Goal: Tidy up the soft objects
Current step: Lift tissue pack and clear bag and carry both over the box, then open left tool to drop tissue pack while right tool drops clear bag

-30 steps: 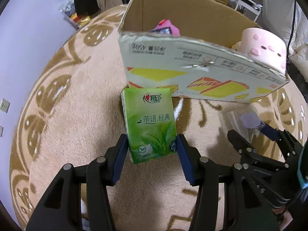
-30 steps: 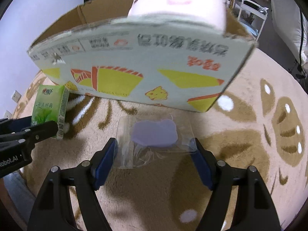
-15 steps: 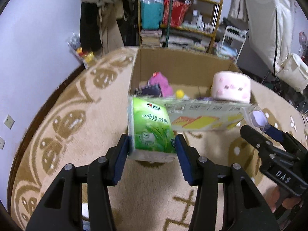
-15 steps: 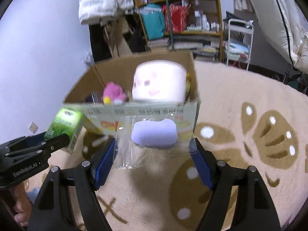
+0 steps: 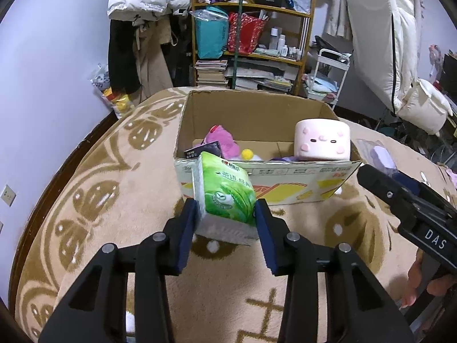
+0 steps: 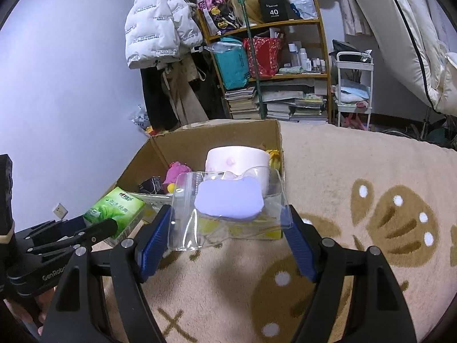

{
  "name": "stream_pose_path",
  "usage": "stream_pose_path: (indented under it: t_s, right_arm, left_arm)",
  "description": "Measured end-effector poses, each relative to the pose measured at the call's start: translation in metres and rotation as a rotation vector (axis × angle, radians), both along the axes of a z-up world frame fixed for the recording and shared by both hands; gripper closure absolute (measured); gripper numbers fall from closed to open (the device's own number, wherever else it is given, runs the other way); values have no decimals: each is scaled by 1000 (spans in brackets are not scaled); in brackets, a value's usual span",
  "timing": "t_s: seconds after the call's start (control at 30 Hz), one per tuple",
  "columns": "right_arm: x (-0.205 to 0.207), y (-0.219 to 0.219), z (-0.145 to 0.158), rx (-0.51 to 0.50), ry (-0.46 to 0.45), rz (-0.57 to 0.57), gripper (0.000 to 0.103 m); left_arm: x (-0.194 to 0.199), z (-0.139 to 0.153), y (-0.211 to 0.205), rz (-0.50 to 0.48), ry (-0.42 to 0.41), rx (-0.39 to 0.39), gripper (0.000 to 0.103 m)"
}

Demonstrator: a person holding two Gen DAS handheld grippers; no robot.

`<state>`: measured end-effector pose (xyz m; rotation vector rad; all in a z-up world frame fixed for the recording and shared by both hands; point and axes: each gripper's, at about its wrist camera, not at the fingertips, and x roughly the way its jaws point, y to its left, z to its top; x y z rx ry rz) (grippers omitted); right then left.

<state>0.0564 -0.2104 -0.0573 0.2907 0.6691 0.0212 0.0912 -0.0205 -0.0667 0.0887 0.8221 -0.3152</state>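
Left claw (image 5: 225, 220) pinching tissue pack (image 5: 224, 191), right claw (image 6: 228, 234) gripping pouch (image 6: 228, 200); box (image 5: 257, 114) ahead.

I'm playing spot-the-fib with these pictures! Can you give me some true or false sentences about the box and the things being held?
1. The left hand-held gripper holds a green tissue pack. True.
2. The right hand-held gripper holds a red ball. False: it holds a clear bag with something purple inside.
3. The pink plush sits inside the box. True.
4. The box is closed. False: its top is open, with toys showing.
5. The tissue pack lies on the rug. False: it is lifted in front of the box.
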Motion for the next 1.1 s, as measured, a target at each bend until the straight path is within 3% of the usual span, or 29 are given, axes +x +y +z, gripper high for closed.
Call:
stream_pose_path:
  t_s: [0.53, 0.77, 1.1]
  right_arm:
    - [-3, 7, 11, 4, -75, 0, 23]
    - [1, 6, 21, 11, -125, 0, 23]
    - [35, 0, 50, -25, -192, 40, 23]
  left_arm:
    - [-12, 27, 3, 8, -122, -43, 64]
    - [-20, 56, 2, 4, -254, -55, 64]
    - [11, 93, -8, -10, -358, -37, 63]
